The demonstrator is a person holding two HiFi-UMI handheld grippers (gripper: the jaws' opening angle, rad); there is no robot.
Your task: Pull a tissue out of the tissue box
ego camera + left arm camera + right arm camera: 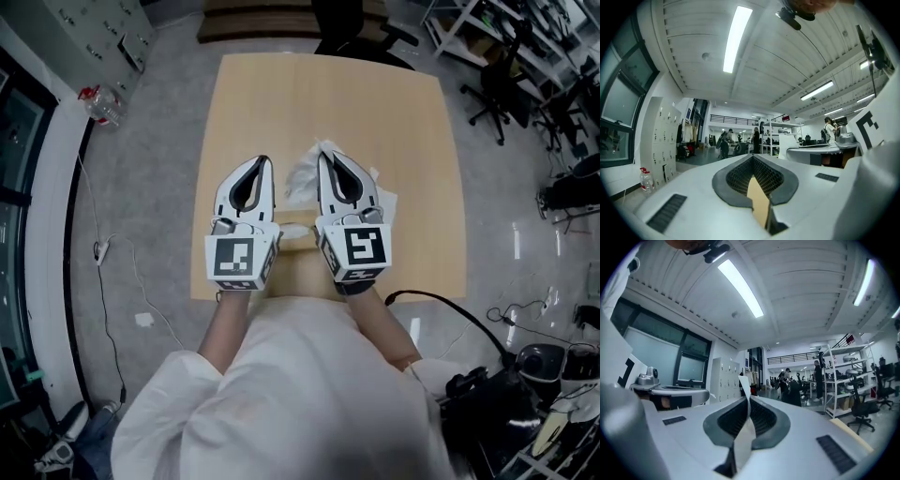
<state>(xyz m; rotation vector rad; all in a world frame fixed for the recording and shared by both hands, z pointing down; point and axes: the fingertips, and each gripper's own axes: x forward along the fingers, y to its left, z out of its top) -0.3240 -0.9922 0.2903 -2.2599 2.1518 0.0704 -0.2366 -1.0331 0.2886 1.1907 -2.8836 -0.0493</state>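
One tissue [302, 178] is clamped in the right tool [325, 156]. In the right gripper view its jaws are pressed together on a white strip [744, 437] that runs up between the pads and pokes out past the tips. The left tool [265, 161] is closed and seems empty. In the left gripper view its tips [752, 159] meet, and the tan sliver behind them looks like the desk [412, 141] seen through the slot rather than anything held.

Both tools sit side by side near the middle of the head view, raised above the desk and pointing toward the top of the frame. The crumpled tissue shows between them and just beyond the right tool's tip.

The pull looks mostly done, as the sheet is gripped and hangs free in the air. What I cannot tell is whether its lower end has cleared the tissue box. The tools cover the box, and only white scraps show at the right tool's right edge. If it has not, what remains is drawing the tail clear.

The sheet's long axis runs up and down the head view, with the pinched end toward the top and the loose end trailing toward lower left. In the right gripper view it stands nearly upright.
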